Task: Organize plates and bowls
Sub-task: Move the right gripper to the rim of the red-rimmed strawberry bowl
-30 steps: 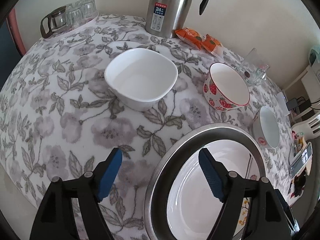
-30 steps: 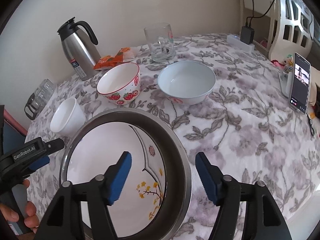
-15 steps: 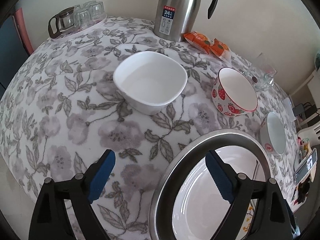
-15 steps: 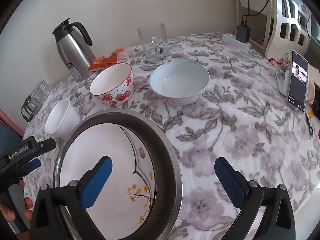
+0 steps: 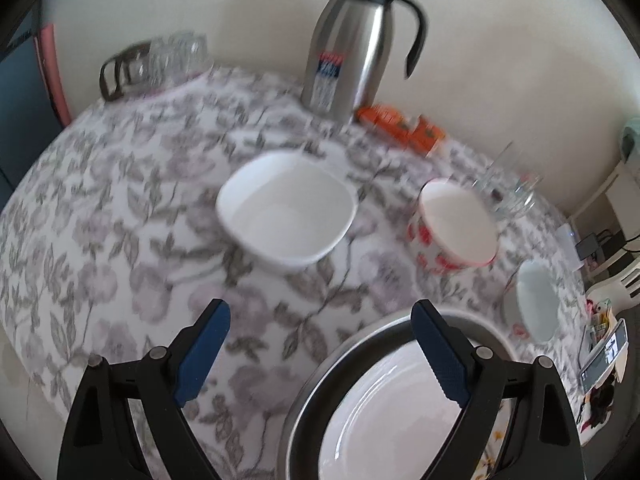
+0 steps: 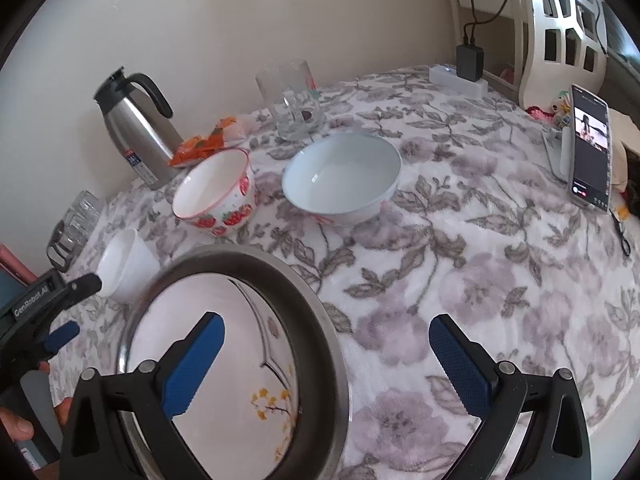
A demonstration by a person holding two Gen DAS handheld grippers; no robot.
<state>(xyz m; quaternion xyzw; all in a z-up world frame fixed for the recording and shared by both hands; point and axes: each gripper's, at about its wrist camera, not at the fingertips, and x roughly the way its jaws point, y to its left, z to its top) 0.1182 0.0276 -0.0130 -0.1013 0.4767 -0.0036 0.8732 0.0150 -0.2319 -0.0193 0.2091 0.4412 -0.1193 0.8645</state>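
- Both grippers, left (image 5: pixel 320 354) and right (image 6: pixel 326 364), hovered with jaws released.
- Plates sat stacked in the steel pan (image 6: pixel 320 304).
- The likely next move: gathering the square bowl (image 5: pixel 286 210).

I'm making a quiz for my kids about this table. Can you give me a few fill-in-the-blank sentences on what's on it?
1. The red fruits painted on the round bowl are ____.
2. The white plates lie inside a round ____ tray.
3. The lit phone stands ____ rather than lying flat.
4. Both the left claw and the right claw are ____, holding nothing.

Missing words: strawberries; metal; upright; open
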